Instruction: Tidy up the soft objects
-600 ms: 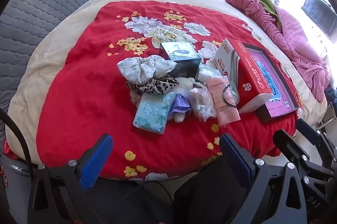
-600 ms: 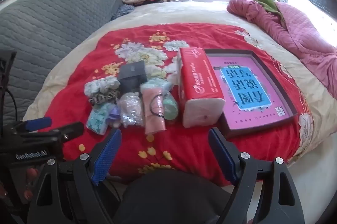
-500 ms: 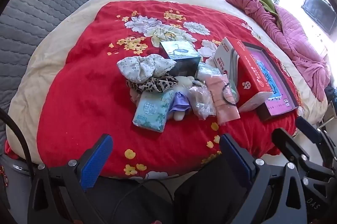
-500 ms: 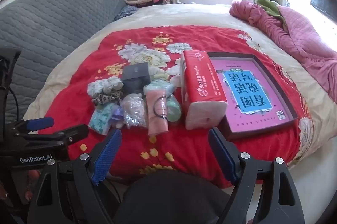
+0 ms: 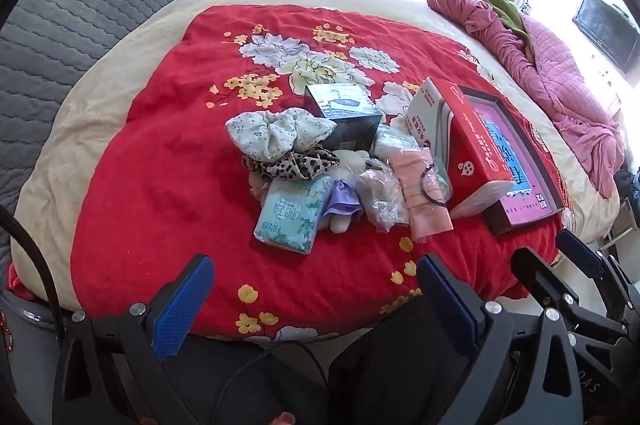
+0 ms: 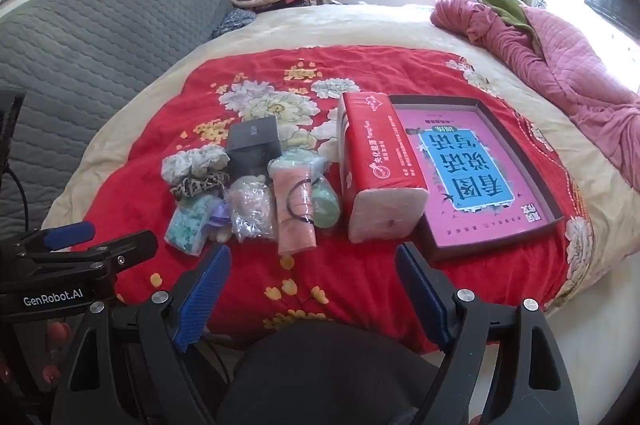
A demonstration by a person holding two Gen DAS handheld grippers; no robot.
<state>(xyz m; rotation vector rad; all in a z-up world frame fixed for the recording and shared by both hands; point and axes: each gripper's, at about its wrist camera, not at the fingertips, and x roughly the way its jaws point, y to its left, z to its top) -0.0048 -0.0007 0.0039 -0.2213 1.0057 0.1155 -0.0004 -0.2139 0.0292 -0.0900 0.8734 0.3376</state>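
Soft objects heaped beside the tray, nothing grasped yet

Soft objects [image 6: 248, 193] (scrunchies, tissue packs, bagged cloths) lie bunched on the bed [image 6: 360, 25], left of the red tissue brick [image 6: 376, 177] that leans against the pink-lined tray [image 6: 556, 213], probably their destination. Left hand-held gripper [image 5: 316, 299] and right hand-held gripper [image 6: 312, 289] hover short of the tray, released, empty.

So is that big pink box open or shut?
Open. The pink box has no lid on; its dark raised rim shows all around, with a printed pink-and-blue sheet inside.
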